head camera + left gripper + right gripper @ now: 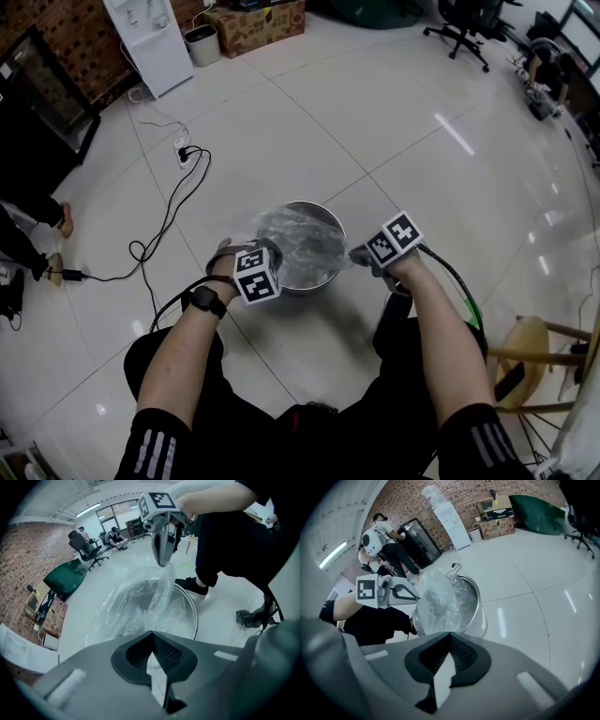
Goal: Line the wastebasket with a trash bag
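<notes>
Head view: left gripper [269, 247] and right gripper [355, 253] both clamping shut on trash bag [300, 239] edge over wastebasket [311, 284]; film likely handling light, limp, slippery, tearable; holding opposite edges advised.

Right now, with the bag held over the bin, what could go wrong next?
The left hand-held gripper and the right hand-held gripper each pinch only an edge of the thin bag; it might slip or tear.
The bag sits bunched over the bin, so its mouth may not spread over the rim.
A cable on the floor nearby could snag.
</notes>
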`<state>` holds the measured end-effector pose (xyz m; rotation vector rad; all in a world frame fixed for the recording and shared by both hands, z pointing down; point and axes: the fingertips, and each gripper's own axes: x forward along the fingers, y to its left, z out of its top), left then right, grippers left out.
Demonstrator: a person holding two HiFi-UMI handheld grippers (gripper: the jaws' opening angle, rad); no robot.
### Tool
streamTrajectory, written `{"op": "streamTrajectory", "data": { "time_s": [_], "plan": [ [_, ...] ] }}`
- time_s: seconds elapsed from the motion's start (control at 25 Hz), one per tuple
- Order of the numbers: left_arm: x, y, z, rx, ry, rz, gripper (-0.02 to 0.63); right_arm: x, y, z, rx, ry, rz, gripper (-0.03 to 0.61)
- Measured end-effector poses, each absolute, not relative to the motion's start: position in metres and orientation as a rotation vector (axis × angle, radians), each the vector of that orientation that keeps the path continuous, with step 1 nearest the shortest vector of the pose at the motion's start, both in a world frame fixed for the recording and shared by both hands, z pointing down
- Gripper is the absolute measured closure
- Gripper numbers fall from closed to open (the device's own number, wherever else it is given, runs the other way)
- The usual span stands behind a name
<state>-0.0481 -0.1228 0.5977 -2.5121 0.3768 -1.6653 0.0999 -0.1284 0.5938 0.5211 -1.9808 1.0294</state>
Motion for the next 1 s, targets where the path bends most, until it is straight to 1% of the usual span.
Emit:
{"op": "streamTrajectory", "data": {
  "time_s": [0.28,0.48,0.8,1.0],
  "plan": [
    [-0.019,-0.063,0.566,-2.498,0.11,-1.572,0.612,0.112,-0.124,0.583,0.509,-1.996,1.048,0.571],
    [-0.021,-0.013,0.598,-2.476,-0.085,-1.628,0.613,0.13,-0.119,0.608,0.535,-1.91,1.019,0.571],
    [-0.012,-0.002,0.628,-2.539,-0.072,-1.632,0.614,0.138,-0.116,0.663,0.59,-1.816,1.007,0.571],
    [-0.016,-0.003,0.66,-2.525,-0.032,-1.68,0.606,0.132,-0.132,0.674,0.677,-1.869,1.005,0.571]
  ]
}}
